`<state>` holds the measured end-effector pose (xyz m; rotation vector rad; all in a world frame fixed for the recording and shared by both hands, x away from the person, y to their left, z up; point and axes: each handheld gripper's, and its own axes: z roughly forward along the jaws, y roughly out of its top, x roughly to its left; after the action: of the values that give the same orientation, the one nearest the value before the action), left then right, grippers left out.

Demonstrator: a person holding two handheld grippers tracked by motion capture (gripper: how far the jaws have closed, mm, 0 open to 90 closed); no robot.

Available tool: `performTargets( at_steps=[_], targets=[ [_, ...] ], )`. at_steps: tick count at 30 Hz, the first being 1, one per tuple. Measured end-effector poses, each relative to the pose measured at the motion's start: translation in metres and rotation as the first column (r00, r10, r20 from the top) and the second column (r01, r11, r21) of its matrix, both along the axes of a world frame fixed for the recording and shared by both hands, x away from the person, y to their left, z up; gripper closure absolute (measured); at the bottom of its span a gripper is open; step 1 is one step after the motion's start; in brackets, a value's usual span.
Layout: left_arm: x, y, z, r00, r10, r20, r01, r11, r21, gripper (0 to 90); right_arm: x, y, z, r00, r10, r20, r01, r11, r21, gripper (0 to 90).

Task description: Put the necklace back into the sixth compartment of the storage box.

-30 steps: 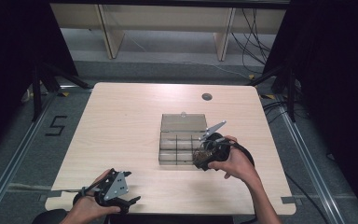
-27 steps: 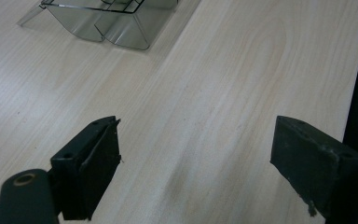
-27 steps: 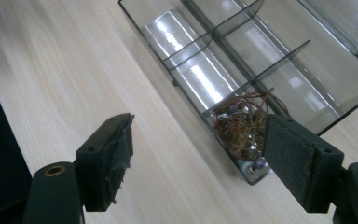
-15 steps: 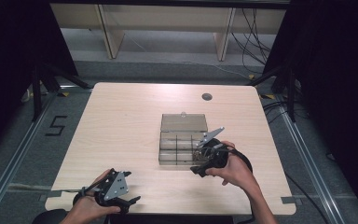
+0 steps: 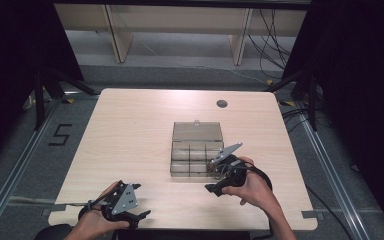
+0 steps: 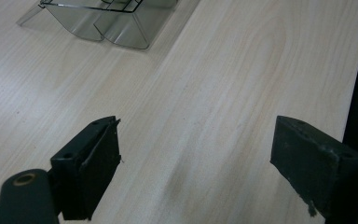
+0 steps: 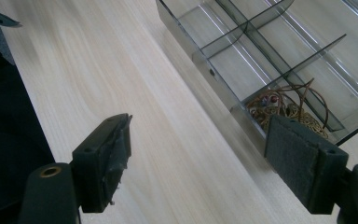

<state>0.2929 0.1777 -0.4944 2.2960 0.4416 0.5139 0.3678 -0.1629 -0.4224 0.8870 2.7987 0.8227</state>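
necklace in the box, lid not yet shut

over on the left, the left gripper [image 5: 122, 210] sits low at the near edge of the table [image 5: 130, 130], jaws spread wide over bare wood with nothing between them; it looks parked. moving to the middle, the clear compartment box [image 5: 196, 152] lies with its lid folded back flat behind it. in the right gripper view a tangle of brown cord and beads, the necklace [image 7: 279, 105], rests inside the near corner compartment. on the right, the right gripper [image 5: 219, 175] hangs just beside the box's near right corner, jaws gaping and holding nothing. by my read the drop-in is done; what looks left is swinging that lid over and closing it.
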Motion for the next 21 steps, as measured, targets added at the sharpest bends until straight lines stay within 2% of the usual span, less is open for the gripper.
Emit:
performTargets(
  at_steps=[2,4,6,8,11,12,14,15,17,18,20,21],
  targets=[
    [0.000,0.000,0.000,1.0000,0.003,0.000,-0.003,1.0000,-0.002,15.0,-0.002,-0.001,-0.002,0.9999,-0.008,-0.006,0.008,1.000,-0.002,23.9],
    [0.001,0.001,0.000,1.0000,-0.001,0.004,0.001,0.9999,0.016,15.0,-0.003,-0.002,-0.003,1.0000,-0.006,-0.005,0.006,1.000,-0.002,23.9],
    [0.000,0.000,0.000,1.0000,0.001,-0.001,-0.001,1.0000,0.000,15.0,-0.003,-0.004,-0.004,1.0000,-0.002,-0.009,0.002,1.000,-0.001,23.8],
    [0.001,0.000,0.000,1.0000,-0.001,0.003,0.001,0.9999,0.013,15.0,-0.005,-0.006,-0.005,0.9998,-0.017,-0.005,0.017,1.000,-0.001,23.8],
    [0.001,0.000,0.000,1.0000,-0.001,0.002,0.001,0.9999,0.012,15.0,-0.005,-0.008,-0.007,1.0000,0.001,0.000,-0.001,1.000,0.011,22.7],
    [0.001,0.000,0.000,1.0000,-0.002,0.002,0.002,0.9999,0.014,15.0,-0.006,-0.009,-0.007,0.9998,-0.019,-0.005,0.019,1.000,0.009,22.7],
    [0.001,0.000,0.000,1.0000,-0.001,0.002,0.001,0.9999,0.013,15.0,-0.007,-0.010,-0.008,0.9997,-0.026,0.003,0.026,1.000,0.008,22.6],
    [0.001,0.000,0.000,1.0000,-0.001,0.002,0.001,0.9999,0.012,15.0,-0.006,-0.011,-0.009,0.9997,-0.007,0.024,0.006,1.000,0.012,22.5],
    [0.000,0.001,0.001,1.0000,0.003,0.001,-0.003,0.9998,0.018,15.0,-0.008,-0.012,-0.010,0.9999,-0.009,0.013,0.008,1.000,0.016,22.5],
    [0.000,0.001,0.001,1.0000,0.003,0.003,-0.003,0.9998,0.020,15.0,-0.010,-0.012,-0.010,0.9996,-0.027,0.005,0.027,1.000,0.009,22.5],
    [0.000,0.001,0.001,1.0000,0.002,0.000,-0.002,0.9998,0.019,15.0,-0.009,-0.013,-0.013,0.9997,0.014,0.020,-0.015,1.000,0.021,22.5],
    [0.001,0.001,0.000,1.0000,0.001,0.001,-0.001,0.9999,0.017,15.0,-0.012,-0.013,-0.012,0.9996,-0.028,-0.003,0.028,1.000,0.009,22.4]
  ],
)
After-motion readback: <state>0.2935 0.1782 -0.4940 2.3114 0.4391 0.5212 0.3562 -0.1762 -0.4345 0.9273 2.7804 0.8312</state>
